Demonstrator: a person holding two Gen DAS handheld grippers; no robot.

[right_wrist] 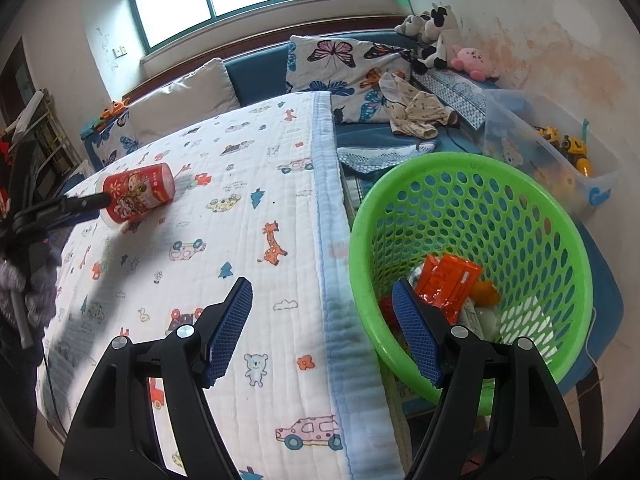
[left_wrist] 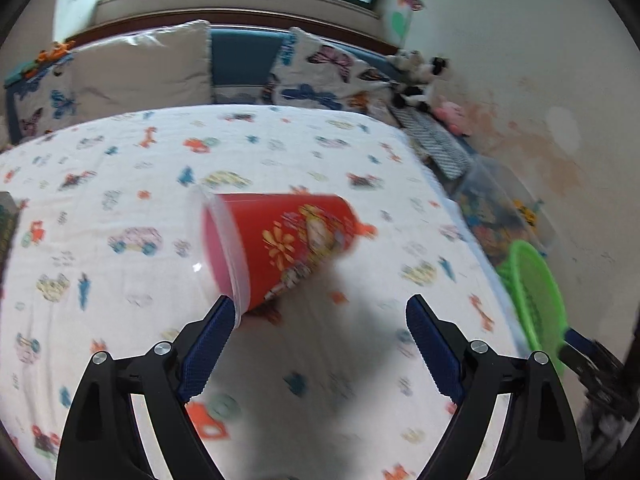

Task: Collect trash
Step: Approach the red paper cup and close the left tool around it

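Jaws of both grippers gape empty over the patterned quilt point(right_wrist: 240, 184), red cup point(left_wrist: 280, 244) seemingly untouched.

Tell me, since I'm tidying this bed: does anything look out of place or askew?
Yes. A red cup with a clear lid lies tipped on its side on the printed quilt, near the open left gripper. Other trash already sits in the green basket beside the bed.
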